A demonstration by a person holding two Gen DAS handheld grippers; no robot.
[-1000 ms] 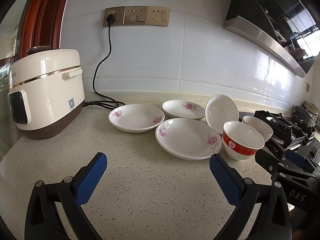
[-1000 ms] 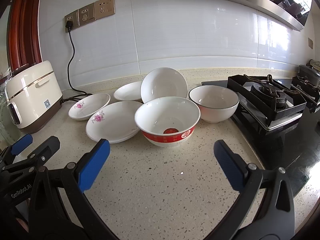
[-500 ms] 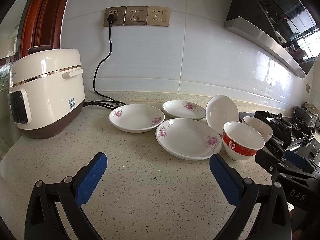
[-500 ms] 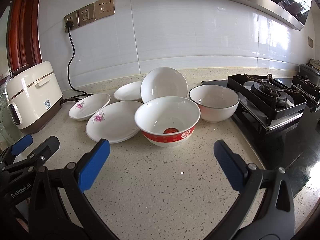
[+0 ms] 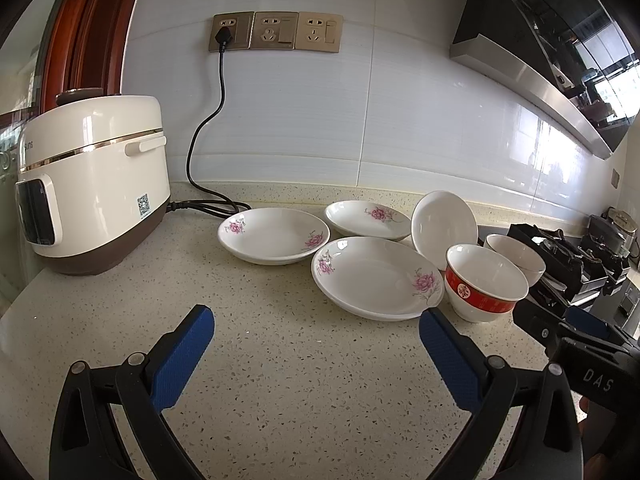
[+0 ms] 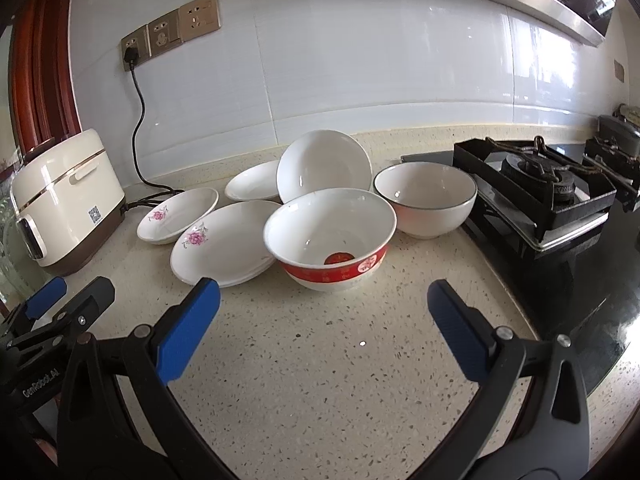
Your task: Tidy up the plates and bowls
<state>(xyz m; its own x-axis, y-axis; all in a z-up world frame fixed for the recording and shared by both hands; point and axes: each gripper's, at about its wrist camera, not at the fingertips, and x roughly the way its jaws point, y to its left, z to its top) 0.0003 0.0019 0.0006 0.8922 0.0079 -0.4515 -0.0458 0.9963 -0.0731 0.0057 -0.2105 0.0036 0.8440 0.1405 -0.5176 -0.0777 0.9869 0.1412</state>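
Observation:
Three flower-patterned plates lie on the speckled counter: a near one (image 5: 376, 276) (image 6: 228, 244), a left one (image 5: 274, 234) and a back one (image 5: 366, 220). A plain white plate (image 6: 324, 166) leans tilted behind a red-banded bowl (image 6: 330, 232) (image 5: 484, 284). Right of these stands a white bowl with a grey rim (image 6: 426, 198). My left gripper (image 5: 316, 320) is open and holds nothing, short of the near plate. The right gripper (image 6: 322, 300) is open too, its blue pads (image 6: 188, 328) just in front of the red-banded bowl.
A cream rice cooker (image 5: 92, 180) stands at the left, its black cord (image 5: 200, 136) running up to wall sockets. A black gas stove (image 6: 540, 184) borders the counter on the right, under a range hood (image 5: 540, 40). Bare counter lies in front of the dishes.

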